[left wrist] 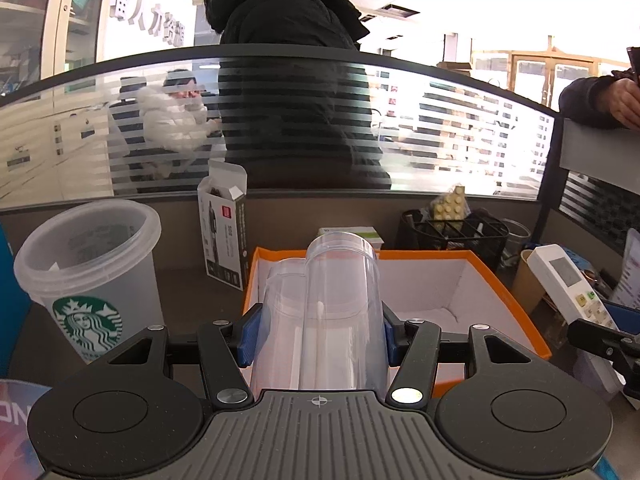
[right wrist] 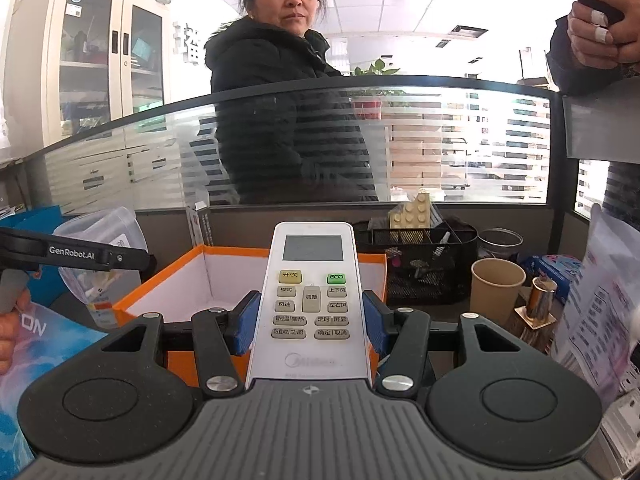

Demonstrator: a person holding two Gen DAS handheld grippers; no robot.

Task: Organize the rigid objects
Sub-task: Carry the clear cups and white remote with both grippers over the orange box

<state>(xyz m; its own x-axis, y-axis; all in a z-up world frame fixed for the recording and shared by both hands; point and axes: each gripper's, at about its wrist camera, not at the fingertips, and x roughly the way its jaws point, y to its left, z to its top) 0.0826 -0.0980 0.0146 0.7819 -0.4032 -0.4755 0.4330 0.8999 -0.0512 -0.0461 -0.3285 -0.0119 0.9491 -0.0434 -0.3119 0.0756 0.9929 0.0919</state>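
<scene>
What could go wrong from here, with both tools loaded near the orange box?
1. The left tool grips clear plastic cups, one nested loosely beside the other; the loose one could slip out.
2. The right tool holds the remote low on its body, so it may pivot.
3. Both head for the orange box; the tools could collide.

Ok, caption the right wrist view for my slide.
Right claw shut on a white Midea air-conditioner remote, held above the orange-rimmed box.
</scene>
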